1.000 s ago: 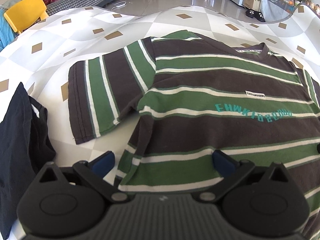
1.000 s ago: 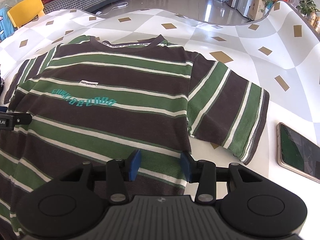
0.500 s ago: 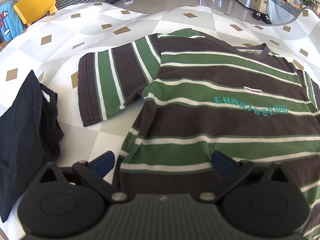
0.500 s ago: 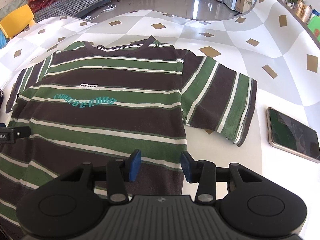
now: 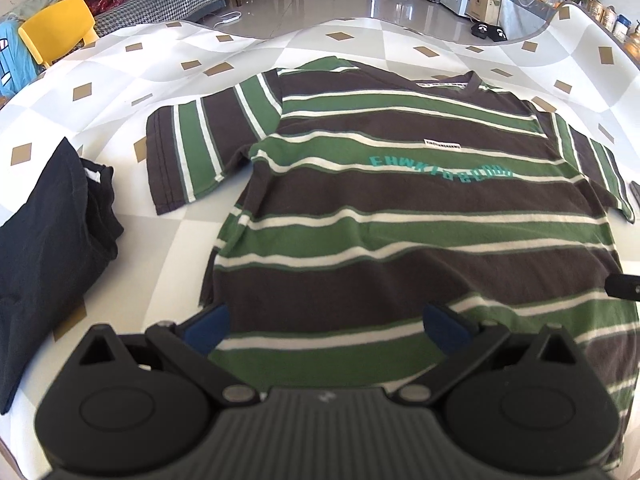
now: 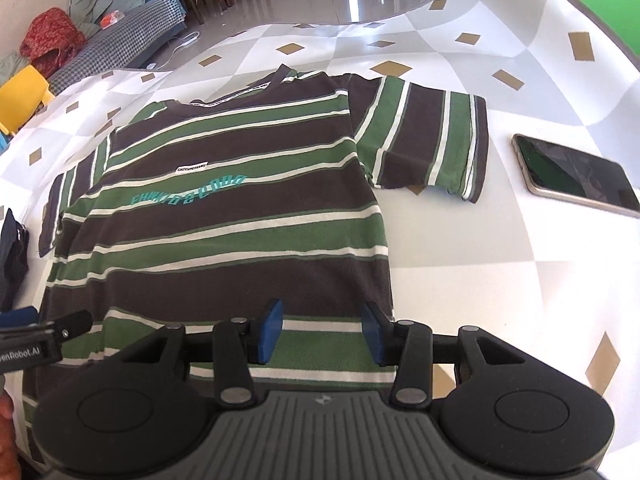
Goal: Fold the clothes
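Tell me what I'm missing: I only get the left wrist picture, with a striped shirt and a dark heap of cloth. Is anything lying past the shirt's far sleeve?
Observer: Yes. In the right wrist view a phone lies flat on the table, screen up, apart from the striped shirt.
Operator: Is that sleeve spread out or tucked under?
Observer: Spread flat. The right sleeve points toward the phone without touching it.
Operator: And the other gripper, is it holding anything?
Observer: No. The right gripper is open above the shirt's bottom corner on that side, with nothing between its fingers.
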